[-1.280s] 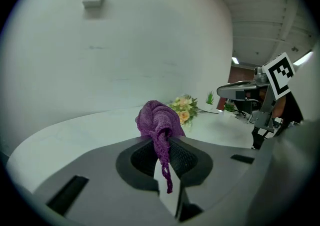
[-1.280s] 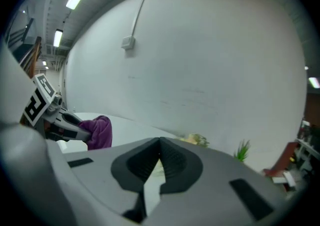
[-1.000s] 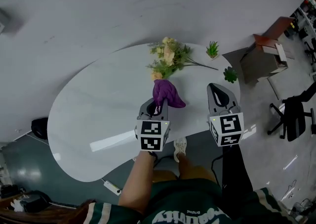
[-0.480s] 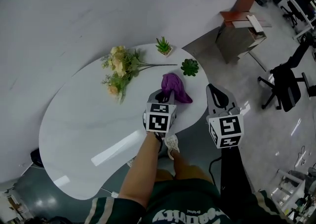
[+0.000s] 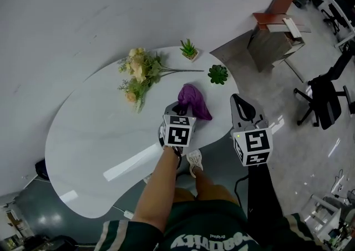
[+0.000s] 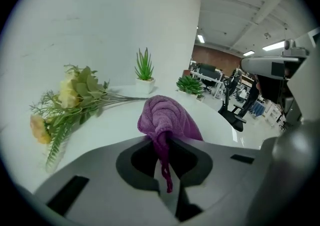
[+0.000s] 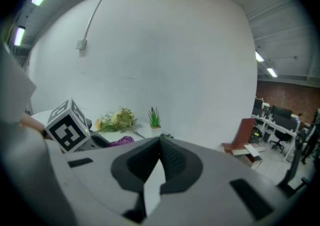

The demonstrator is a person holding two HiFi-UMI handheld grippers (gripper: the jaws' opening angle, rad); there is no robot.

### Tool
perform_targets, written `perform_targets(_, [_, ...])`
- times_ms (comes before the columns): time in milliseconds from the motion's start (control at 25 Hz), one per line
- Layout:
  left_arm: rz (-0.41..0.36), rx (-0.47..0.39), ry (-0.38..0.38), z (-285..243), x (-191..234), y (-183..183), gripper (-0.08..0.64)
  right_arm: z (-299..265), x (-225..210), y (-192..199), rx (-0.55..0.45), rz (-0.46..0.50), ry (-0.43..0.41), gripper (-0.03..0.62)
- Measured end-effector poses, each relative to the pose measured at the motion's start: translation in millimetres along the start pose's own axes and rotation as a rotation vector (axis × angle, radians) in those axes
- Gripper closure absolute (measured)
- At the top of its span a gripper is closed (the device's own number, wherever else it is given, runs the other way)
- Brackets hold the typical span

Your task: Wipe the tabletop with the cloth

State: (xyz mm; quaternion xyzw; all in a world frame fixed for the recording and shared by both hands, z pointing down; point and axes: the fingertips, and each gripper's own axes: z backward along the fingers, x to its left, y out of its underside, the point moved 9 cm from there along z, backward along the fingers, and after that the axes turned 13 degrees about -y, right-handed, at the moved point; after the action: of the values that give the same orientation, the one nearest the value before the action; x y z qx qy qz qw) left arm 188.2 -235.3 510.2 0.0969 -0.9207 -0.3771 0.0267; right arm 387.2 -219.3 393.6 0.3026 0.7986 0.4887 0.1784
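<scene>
- head view: the left tool (image 5: 185, 110) holds the purple cloth (image 5: 193, 100) on the white table (image 5: 94, 133), near its right edge; the right tool (image 5: 241, 102) hangs beside the table.
- left gripper view: jaws pinch the bunched cloth; flowers (image 6: 70, 101) lie left.
- right gripper view: jaws pressed together, nothing between.

I read this site as an open-plan office w/ a staged demo corner. Evidence:
- Black swivel chair (image 5: 324, 103) on polished grey floor (image 5: 288, 128).
- Desks w/ monitors (image 7: 272, 113) in rows in the bkgd, brick wall (image 7: 295, 95) behind them.
- Strip lights (image 6: 201, 38) on exposed ceiling.
- Rounded white table (image 5: 94, 133) set vs. a plain white wall (image 5: 83, 11), carrying decor: flower bunch (image 5: 136, 72), small potted plants (image 5: 189, 49).
- Open carton (image 5: 272, 47) on the floor nearby.
</scene>
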Motion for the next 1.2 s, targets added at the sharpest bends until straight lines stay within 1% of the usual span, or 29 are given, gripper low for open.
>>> perform_targets(280, [0.052, 0.011, -0.089, 27.0, 46.6, 30.3, 0.522, -29.2, 42.0, -7.2, -0.006, 0.025, -0.101, 0.588])
perform_targets(560, [0.110, 0.028, -0.181, 69.4, 107.1, 72.5, 0.522, -57.1, 110.7, -22.2, -0.005, 0.065, -0.214, 0.588])
perform_targets(760, [0.150, 0.043, -0.236, 104.5, 153.6, 108.3, 0.522, -76.2, 169.5, -28.7, 0.001, 0.078, -0.280, 0.588])
perform_targets(920, [0.161, 0.054, -0.266, 131.7, 188.7, 137.4, 0.522, -88.9, 221.8, -29.7, 0.015, 0.099, -0.329, 0.588])
perform_targets(1200, [0.214, 0.069, -0.325, 181.9, 256.1, 193.6, 0.522, -108.2, 310.5, -42.7, 0.012, 0.129, -0.400, 0.588])
